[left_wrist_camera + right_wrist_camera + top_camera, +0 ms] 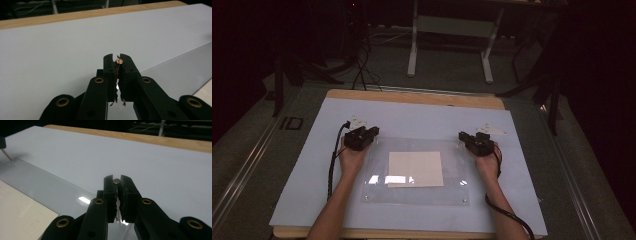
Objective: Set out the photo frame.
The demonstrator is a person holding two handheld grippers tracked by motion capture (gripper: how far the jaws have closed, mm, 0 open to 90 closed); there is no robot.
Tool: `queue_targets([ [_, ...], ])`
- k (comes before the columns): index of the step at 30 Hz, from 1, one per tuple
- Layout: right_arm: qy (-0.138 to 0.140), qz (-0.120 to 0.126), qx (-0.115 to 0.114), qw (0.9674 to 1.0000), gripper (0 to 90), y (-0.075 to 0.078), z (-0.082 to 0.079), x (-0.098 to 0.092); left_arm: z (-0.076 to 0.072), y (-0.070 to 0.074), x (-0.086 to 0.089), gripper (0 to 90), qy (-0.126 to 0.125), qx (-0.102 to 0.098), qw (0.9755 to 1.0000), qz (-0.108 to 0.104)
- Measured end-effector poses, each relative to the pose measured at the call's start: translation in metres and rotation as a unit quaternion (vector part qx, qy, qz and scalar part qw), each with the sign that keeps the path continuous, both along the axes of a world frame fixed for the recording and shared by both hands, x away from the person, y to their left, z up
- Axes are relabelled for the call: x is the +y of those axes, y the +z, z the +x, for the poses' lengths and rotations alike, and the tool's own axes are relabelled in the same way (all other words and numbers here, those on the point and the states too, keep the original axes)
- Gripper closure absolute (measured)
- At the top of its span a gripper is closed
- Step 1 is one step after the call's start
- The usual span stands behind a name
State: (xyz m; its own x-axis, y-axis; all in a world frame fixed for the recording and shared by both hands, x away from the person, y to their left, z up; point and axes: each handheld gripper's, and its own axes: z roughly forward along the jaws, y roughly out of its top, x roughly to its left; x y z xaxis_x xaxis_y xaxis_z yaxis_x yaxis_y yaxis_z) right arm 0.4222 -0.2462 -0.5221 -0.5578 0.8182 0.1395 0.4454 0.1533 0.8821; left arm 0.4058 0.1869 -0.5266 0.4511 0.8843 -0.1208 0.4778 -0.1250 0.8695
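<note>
We take the work to centre on the clear plate, a transparent sheet lying flat on the pale blue board, with a cream paper sheet under or on its middle; we cannot tell which. At each far corner of the plate a small screw head sits right at a gripper's tips: a coppery one at the left gripper, a duller one at the right gripper. Both pairs of jaws are pressed together, and whether they pinch the screws or merely rest against them we cannot tell. Our worry is the purchase: the heads are tiny and round, so a slight twist or uneven pull could let one slip free. Should one side lift alone, we judge the plate may tilt and drag the paper askew beneath the fingers.
</note>
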Motion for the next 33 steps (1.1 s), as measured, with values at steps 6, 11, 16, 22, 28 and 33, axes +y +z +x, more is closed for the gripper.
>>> queue_targets([
  [6,0.001,0.012,0.017,0.9998,84.1,0.001,0.003,-0.002,0.005,0.000,0.006,83.7,-0.014,0.019,0.9994,-0.026],
  [11,-0.008,0.031,0.055,0.9980,83.7,0.005,0.012,-0.002,0.013,-0.002,0.013,82.9,-0.020,0.041,0.9969,-0.065],
  [16,-0.008,0.044,0.090,0.9949,84.0,0.008,0.025,-0.004,0.026,0.000,0.012,83.5,-0.017,0.067,0.9949,-0.073],
  [22,-0.009,0.049,0.115,0.9921,84.5,0.010,0.037,-0.004,0.036,0.002,0.011,84.4,-0.002,0.088,0.9930,-0.079],
  [28,-0.019,0.052,0.141,0.9885,85.7,0.011,0.052,-0.002,0.053,0.000,0.011,84.8,0.014,0.121,0.9867,-0.107],
  [33,-0.024,0.044,0.144,0.9883,85.5,0.011,0.056,0.000,0.058,-0.003,0.011,84.9,0.025,0.132,0.9828,-0.126],
])
